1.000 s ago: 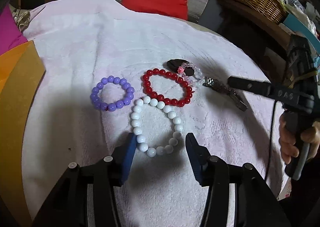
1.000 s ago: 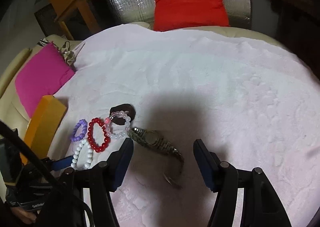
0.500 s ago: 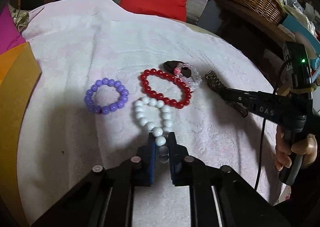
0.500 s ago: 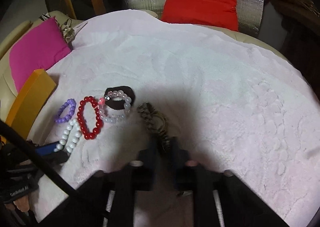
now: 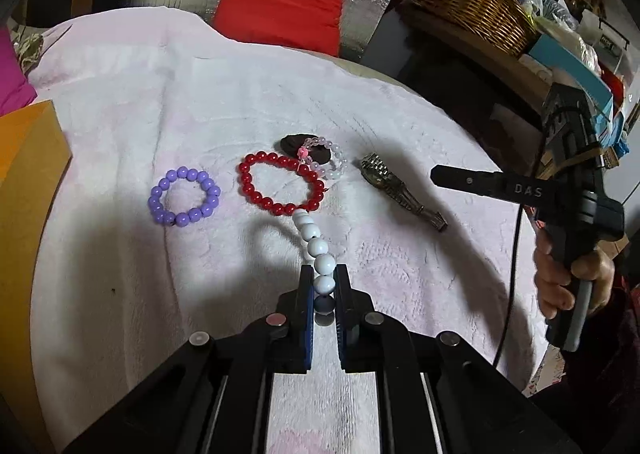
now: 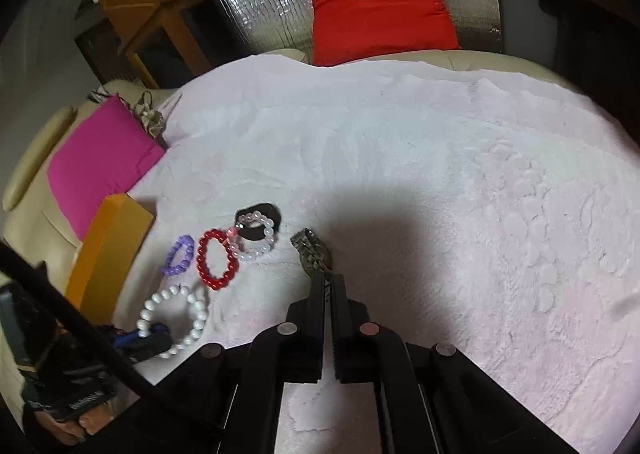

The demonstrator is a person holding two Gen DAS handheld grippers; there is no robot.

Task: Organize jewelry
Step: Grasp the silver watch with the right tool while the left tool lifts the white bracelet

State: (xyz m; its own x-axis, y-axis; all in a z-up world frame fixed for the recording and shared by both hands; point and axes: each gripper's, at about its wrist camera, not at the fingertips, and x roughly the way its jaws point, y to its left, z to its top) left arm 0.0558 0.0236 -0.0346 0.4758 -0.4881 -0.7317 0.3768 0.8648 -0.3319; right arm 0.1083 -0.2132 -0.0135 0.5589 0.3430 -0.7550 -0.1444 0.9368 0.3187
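Four bead bracelets (image 5: pixel 185 196), one metal watch (image 5: pixel 400 190), one black ring-shaped thing (image 6: pixel 258 219), two cushions (image 6: pixel 380 4).

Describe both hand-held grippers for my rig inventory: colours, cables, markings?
Left hand-held gripper: black frame, blue-lined fingers, round silver fasteners. Right hand-held gripper: black, ridged inner faces; seen side-on it carries white "DAS" lettering, a grey-black pistol handle and a black cable.

A lived-in home: a cream sofa (image 6: pixel 36 190) draped with a pale pink towel (image 6: pixel 420 182); red cushion (image 6: pixel 380 2) and magenta cushion (image 6: pixel 96 162); a wicker basket (image 5: pixel 476 10) of clutter on a dark shelf.
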